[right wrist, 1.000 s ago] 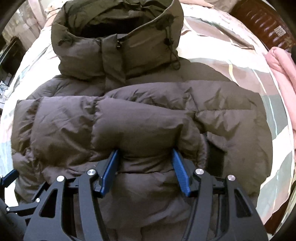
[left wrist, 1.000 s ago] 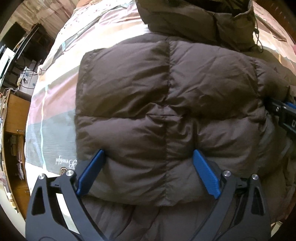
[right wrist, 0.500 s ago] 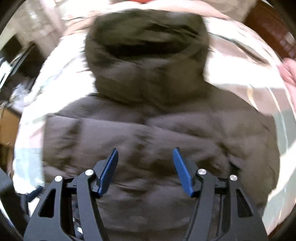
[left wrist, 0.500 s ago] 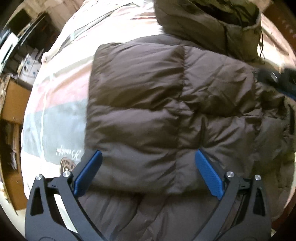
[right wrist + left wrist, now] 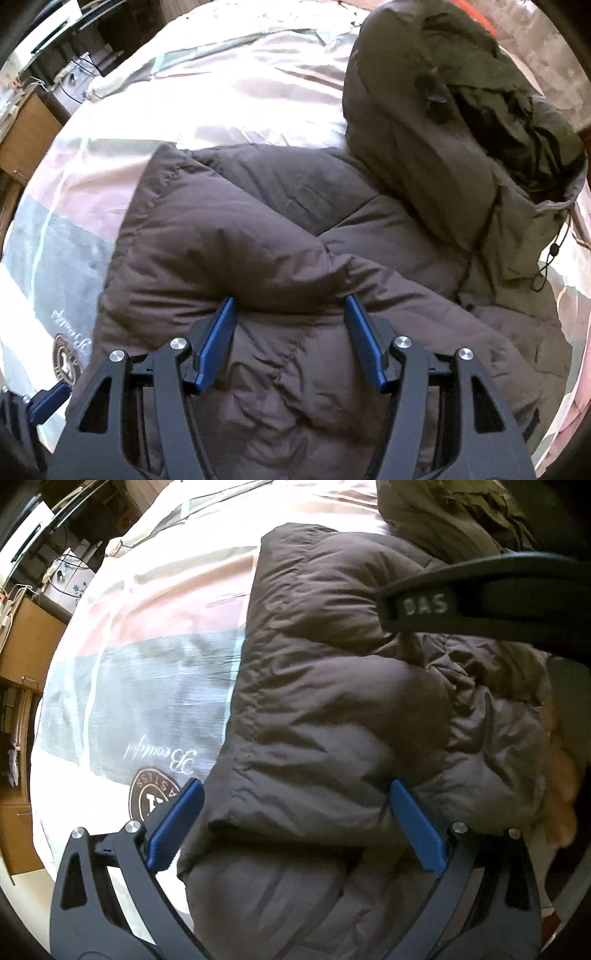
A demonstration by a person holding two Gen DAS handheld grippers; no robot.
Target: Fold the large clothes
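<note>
A dark brown puffer jacket (image 5: 332, 709) lies folded on a bed, its olive hood (image 5: 461, 122) at the far end. My left gripper (image 5: 295, 819) is open, its blue fingers wide apart over the near edge of the jacket, holding nothing. My right gripper (image 5: 290, 332) is open above a puffed fold of the jacket (image 5: 258, 258), nothing between its fingers. The right gripper's black body (image 5: 480, 602) crosses the upper right of the left wrist view. The left gripper's blue fingertip (image 5: 48, 402) shows at the lower left of the right wrist view.
The bed cover (image 5: 147, 686) has pink, grey and white stripes with a round logo (image 5: 153, 797). Wooden furniture (image 5: 22, 635) and a white device with cables (image 5: 62, 576) stand to the left of the bed.
Both grippers have swung to the left over the jacket. The right gripper now reaches into the left wrist view. Both stay open.
</note>
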